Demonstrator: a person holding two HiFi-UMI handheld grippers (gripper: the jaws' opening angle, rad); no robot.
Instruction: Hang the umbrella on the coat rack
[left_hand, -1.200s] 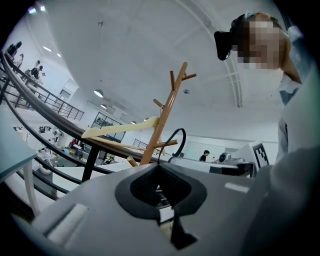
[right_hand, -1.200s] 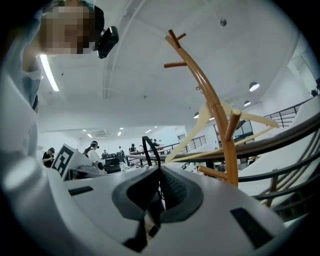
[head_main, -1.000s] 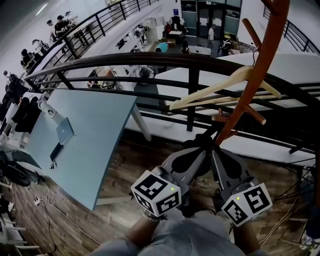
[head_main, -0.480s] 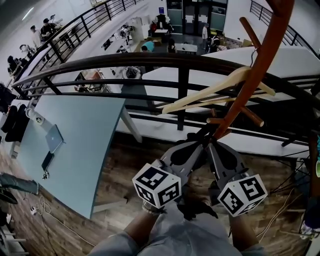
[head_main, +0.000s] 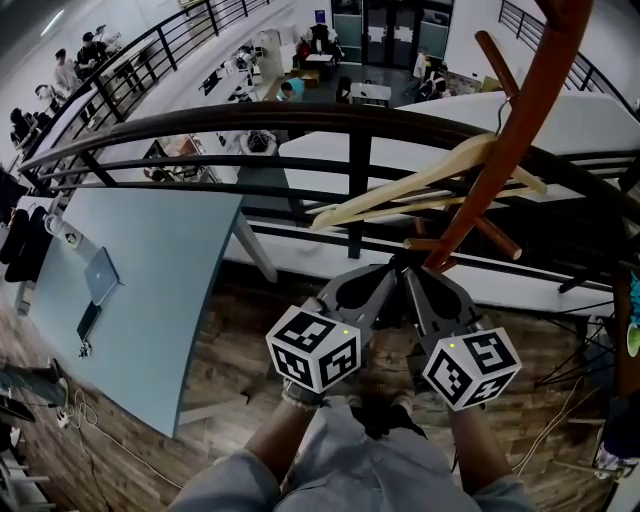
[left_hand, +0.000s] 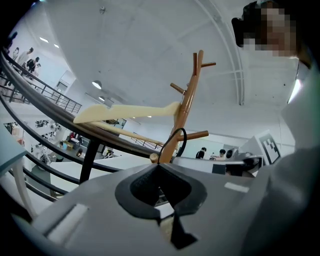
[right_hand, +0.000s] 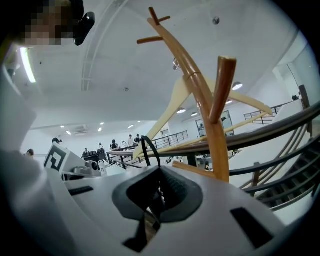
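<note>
Brown wood is the main thing from the head view: the coat rack (head_main: 510, 140) leans up the right side with a pale hanger (head_main: 420, 185) on it, in front of a black railing (head_main: 300, 120). The left gripper (head_main: 393, 268) and right gripper (head_main: 408, 268) sit side by side, tips nearly touching each other right at the rack's lower pegs. A black bundle, which looks like the umbrella (head_main: 385, 418), hangs below them between the forearms.

Left gripper view: jaws clamped together at the tip, and a thin black umbrella strap (left_hand: 176, 136) loops up out of the pinch. The loop sits right in front of the rack's stem, just below a short peg (left_hand: 195, 135). Can't tell if it touches the wood.

Right gripper view: same deal. The jaws are pinched closed on that strap (right_hand: 150, 147), which arcs up to the left of the pinch. A thick upright peg (right_hand: 222, 100) stands just right of the tip, apart from the loop.
</note>
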